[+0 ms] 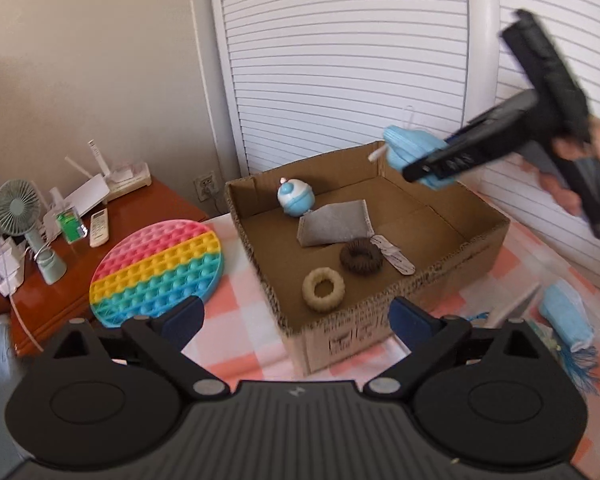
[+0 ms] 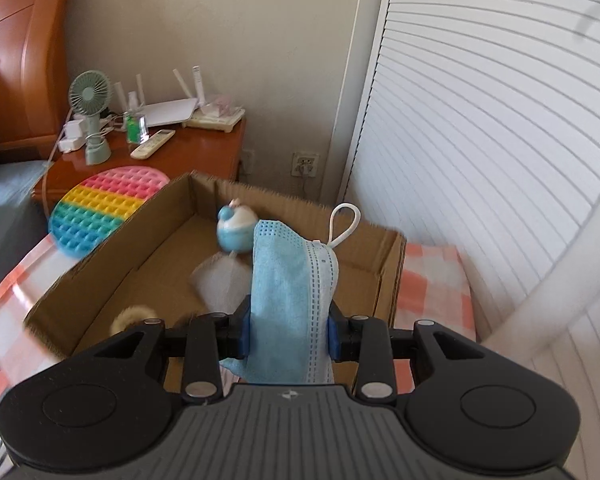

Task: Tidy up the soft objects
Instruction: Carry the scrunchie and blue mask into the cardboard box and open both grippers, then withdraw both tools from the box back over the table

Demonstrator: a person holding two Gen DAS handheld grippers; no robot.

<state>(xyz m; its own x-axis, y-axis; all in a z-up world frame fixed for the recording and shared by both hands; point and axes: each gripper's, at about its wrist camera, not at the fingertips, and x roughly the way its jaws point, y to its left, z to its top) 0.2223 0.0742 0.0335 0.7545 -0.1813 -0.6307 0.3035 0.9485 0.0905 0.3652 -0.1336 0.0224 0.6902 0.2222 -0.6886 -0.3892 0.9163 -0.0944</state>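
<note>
An open cardboard box [image 1: 452, 268] sits on the checkered cloth. In it lie a blue-white round toy [image 1: 295, 198], a grey cloth [image 1: 334, 222], a brown ring [image 1: 361, 256] and a cream ring [image 1: 323, 289]. My right gripper [image 2: 288, 334] is shut on a folded blue face mask [image 2: 292, 292] and holds it above the box's right side; it also shows in the left wrist view [image 1: 436, 166] with the mask [image 1: 408, 146]. My left gripper [image 1: 296, 316] is open and empty in front of the box's near wall.
A rainbow pop-it mat [image 1: 158, 266] lies left of the box. Another blue mask [image 1: 566, 316] lies on the cloth at the right. A wooden nightstand [image 1: 112, 248] holds a fan [image 1: 18, 212], a remote and a router. Louvred doors [image 1: 340, 60] stand behind.
</note>
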